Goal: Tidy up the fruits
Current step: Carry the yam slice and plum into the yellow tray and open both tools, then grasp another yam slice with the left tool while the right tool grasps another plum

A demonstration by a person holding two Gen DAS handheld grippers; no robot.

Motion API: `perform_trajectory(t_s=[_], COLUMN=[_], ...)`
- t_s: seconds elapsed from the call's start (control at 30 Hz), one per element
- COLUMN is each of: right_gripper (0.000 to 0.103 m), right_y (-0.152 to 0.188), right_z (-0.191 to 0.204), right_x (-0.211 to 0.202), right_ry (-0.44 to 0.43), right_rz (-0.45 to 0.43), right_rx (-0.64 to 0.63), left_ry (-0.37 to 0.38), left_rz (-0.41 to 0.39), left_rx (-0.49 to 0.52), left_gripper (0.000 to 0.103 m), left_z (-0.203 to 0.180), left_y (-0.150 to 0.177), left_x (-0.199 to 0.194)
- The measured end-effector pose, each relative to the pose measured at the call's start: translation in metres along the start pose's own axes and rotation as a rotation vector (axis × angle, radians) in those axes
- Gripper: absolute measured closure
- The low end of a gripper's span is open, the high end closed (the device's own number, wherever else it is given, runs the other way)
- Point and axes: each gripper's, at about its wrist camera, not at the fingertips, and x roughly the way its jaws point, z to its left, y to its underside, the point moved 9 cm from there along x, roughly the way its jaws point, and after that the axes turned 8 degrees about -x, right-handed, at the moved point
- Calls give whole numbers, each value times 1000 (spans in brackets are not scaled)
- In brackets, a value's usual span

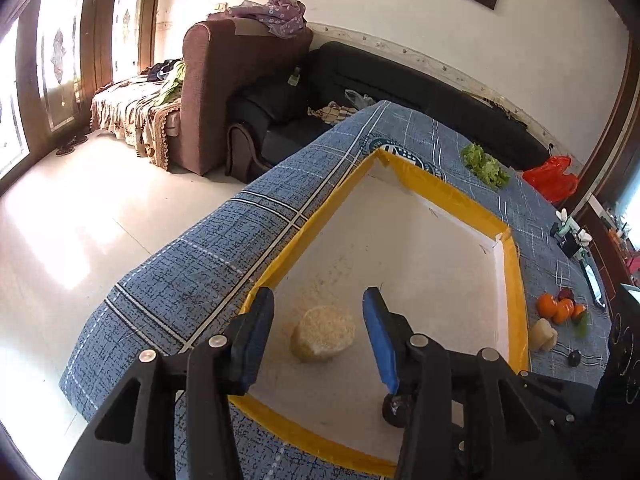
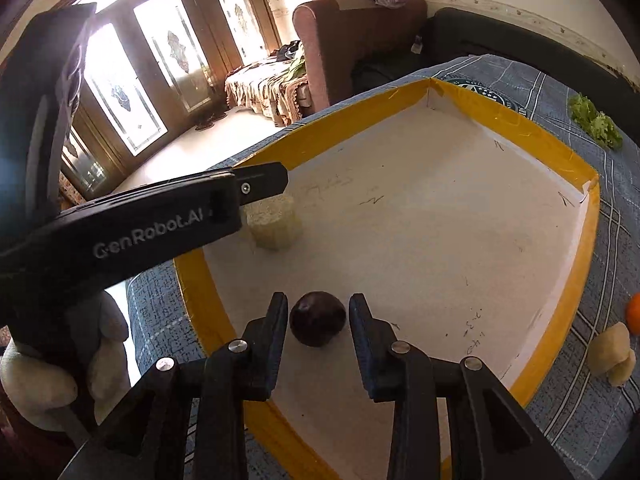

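A white tray with a yellow rim (image 1: 452,196) (image 2: 516,120) lies on the blue checked cloth. A pale beige chunk (image 1: 323,333) (image 2: 275,222) rests on the tray floor. My left gripper (image 1: 318,336) is open, its fingers on either side of the chunk and apart from it. A dark purple fruit (image 2: 317,319) lies near the tray's front edge. My right gripper (image 2: 318,318) is open around it, with small gaps on both sides. The same dark fruit peeks out under the left gripper's right finger (image 1: 394,408).
Oranges and dark fruits (image 1: 560,308) and a pale fruit (image 1: 543,334) (image 2: 611,354) lie on the cloth right of the tray. Lettuce (image 1: 484,164) (image 2: 596,122) and a red bag (image 1: 552,178) sit farther back. Sofas stand behind the table.
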Motion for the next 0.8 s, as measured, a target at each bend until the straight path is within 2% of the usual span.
perform_trajectory(t_s=[0.1, 0.2, 0.3, 0.4, 0.5, 0.63, 0.73, 0.8], right_gripper=[60, 60, 60, 58, 58, 57, 57, 57], right_y=[-6, -14, -12, 7, 41, 99, 126, 139], right_z=[-2, -9, -27, -64, -127, -212, -241, -252], right_x=[-21, -53, -91, -126, -165, -200, -213, -211], right_ry=[9, 6, 32, 105, 211, 373, 425, 419], right_rz=[-48, -118, -188, -226, -257, -226, -207, -190], right_rx=[-1, 24, 52, 99, 202, 363, 432, 470], left_ry=[-24, -54, -31, 8, 80, 156, 215, 233], left_rz=[-36, -64, -65, -48, -8, 42, 67, 76], left_rx=[-21, -74, -62, 27, 107, 228, 322, 374], left_gripper=[50, 50, 48, 39, 38, 38, 38, 39], left_z=[6, 18, 10, -24, -72, -137, -181, -203], left_y=[-6, -13, -9, 5, 23, 54, 80, 94], left_x=[-15, -32, -47, -53, -48, -39, -36, -31])
